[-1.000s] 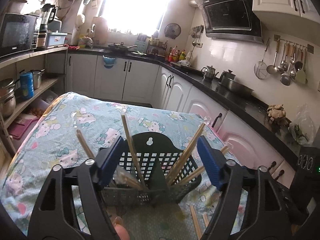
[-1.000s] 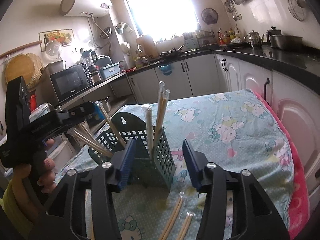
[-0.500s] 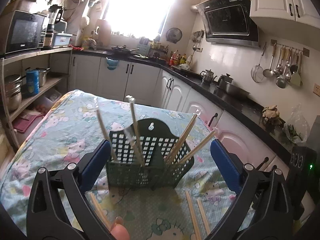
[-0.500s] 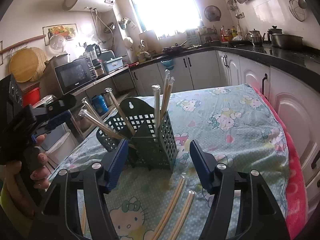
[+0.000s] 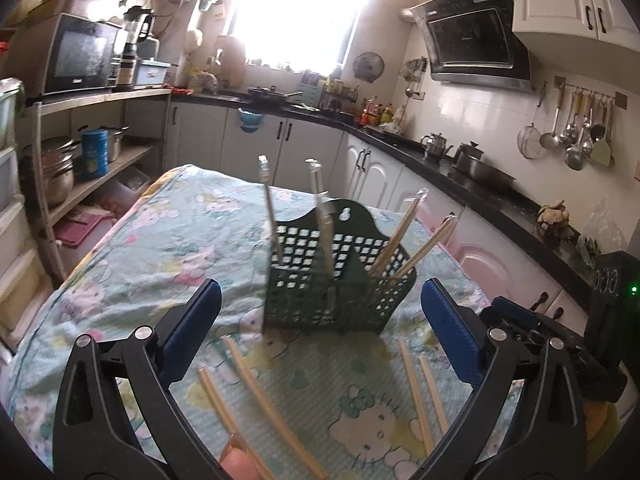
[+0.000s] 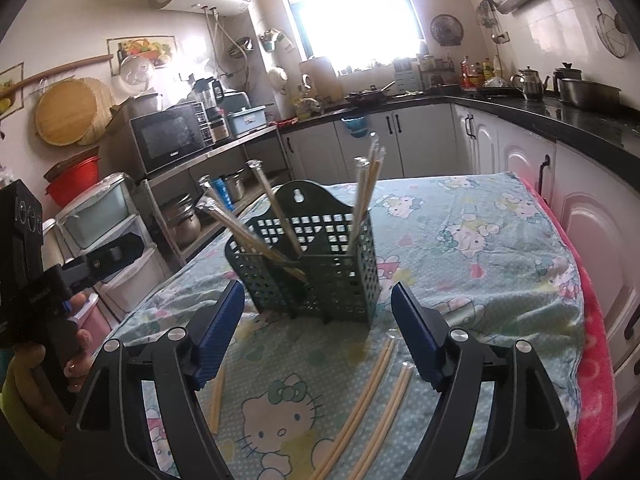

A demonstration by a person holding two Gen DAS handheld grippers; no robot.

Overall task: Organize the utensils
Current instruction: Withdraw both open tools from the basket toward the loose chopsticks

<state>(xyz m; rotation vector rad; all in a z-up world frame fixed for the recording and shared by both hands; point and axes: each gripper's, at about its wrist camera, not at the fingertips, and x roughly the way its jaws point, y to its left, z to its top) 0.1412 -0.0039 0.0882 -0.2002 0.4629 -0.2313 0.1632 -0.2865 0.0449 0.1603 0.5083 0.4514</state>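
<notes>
A dark green perforated utensil basket (image 5: 340, 280) (image 6: 316, 264) stands upright on the cloth with several chopsticks leaning in its compartments. Loose chopsticks lie flat in front of it, a pair on the left (image 5: 256, 392) and a pair on the right (image 5: 420, 392); the right wrist view shows them too (image 6: 368, 396). My left gripper (image 5: 320, 300) is wide open, short of the basket, with nothing between its pads. My right gripper (image 6: 317, 292) has its jaws opening. The basket sits just beyond its tips and touches neither pad. The left gripper's body (image 6: 104, 256) shows at the left, held in a hand.
The table wears a cartoon-cat cloth (image 5: 160, 248) with a pink blanket edge (image 6: 596, 340) on the right side. Open shelves with pots (image 5: 60, 172) stand to the left. A black counter with kettles (image 5: 472, 168) runs along the right. A fingertip (image 5: 236, 460) shows at the bottom.
Both grippers opened wider and drew back from the basket, which they flanked before. The basket stays on the cloth. More loose chopsticks have come into view in front of it.
</notes>
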